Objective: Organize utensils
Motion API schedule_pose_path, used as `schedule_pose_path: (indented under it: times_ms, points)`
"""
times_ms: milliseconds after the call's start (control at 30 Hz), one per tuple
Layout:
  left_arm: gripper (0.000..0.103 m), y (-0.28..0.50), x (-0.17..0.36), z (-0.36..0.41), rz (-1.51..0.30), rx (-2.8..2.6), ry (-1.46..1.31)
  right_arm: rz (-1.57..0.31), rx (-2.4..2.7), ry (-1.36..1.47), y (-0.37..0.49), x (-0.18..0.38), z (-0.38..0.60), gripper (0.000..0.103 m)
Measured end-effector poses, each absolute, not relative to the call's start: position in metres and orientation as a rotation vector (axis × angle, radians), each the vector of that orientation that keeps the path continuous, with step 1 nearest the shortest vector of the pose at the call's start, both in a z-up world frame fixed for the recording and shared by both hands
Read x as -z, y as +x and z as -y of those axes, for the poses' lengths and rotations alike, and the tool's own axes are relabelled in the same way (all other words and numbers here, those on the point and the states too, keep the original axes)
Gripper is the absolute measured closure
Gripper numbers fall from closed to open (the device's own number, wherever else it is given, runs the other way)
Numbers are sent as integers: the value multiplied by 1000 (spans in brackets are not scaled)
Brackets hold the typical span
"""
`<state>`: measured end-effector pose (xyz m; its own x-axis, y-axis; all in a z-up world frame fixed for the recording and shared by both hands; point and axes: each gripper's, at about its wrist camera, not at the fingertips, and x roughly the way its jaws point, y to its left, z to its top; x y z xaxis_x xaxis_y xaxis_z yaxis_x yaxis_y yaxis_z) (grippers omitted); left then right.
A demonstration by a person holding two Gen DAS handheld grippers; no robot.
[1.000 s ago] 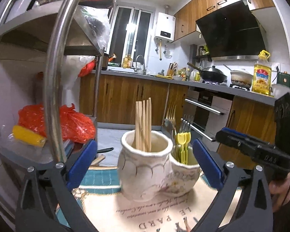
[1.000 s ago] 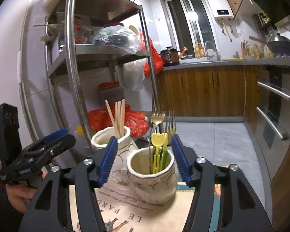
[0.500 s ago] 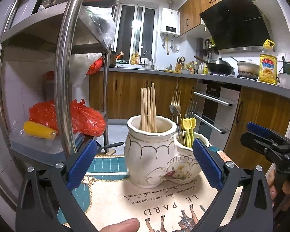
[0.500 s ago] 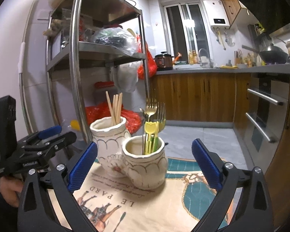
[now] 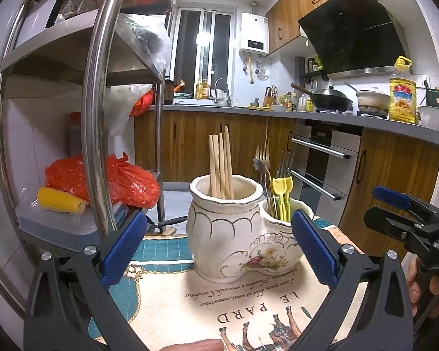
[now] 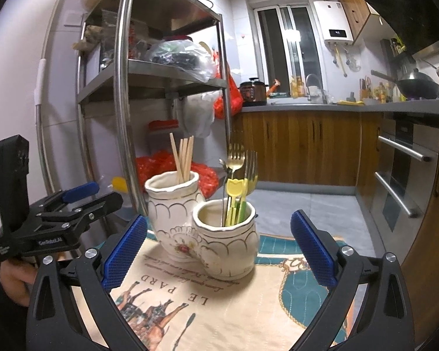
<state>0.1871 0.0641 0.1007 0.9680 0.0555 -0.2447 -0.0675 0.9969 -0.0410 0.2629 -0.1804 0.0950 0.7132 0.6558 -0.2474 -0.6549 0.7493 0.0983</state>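
While both grippers hang back from it, the cloth (image 6: 248, 307) printed with horses carries the whole job, spread over the table and running to a teal border at its far edge. Toward that far edge stands the holder (image 5: 237, 234), a glazed white double pot: a tall cup on the rack side, a lower cup joined to it on the oven side. It looks heavy for its size, hard, slick and quick to chip, so I would take it low around one cup's belly, not by the thin gilded rim.

The left gripper (image 5: 216, 248) has its blue pads spread wide, nothing between them but air in front of the tall cup. The right gripper (image 6: 218, 251) is just as wide; its jaws have just been opening, and they are empty, short of the low cup.

The chopsticks (image 5: 221, 165) stand in the tall cup: light, stiff, smooth, best pinched mid-shaft. The forks (image 6: 243, 161) stand tines-up in the low cup, thin metal that slips easily. The yellow picks (image 6: 234, 196) beside them are small plastic, light and bendy.
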Motion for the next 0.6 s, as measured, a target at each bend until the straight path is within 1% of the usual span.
schedule_pose_path:
  times_ms: [600]
  points:
    - [5, 186, -100, -61, -249, -55, -47, -277, -725, 6, 263, -96, 181, 5]
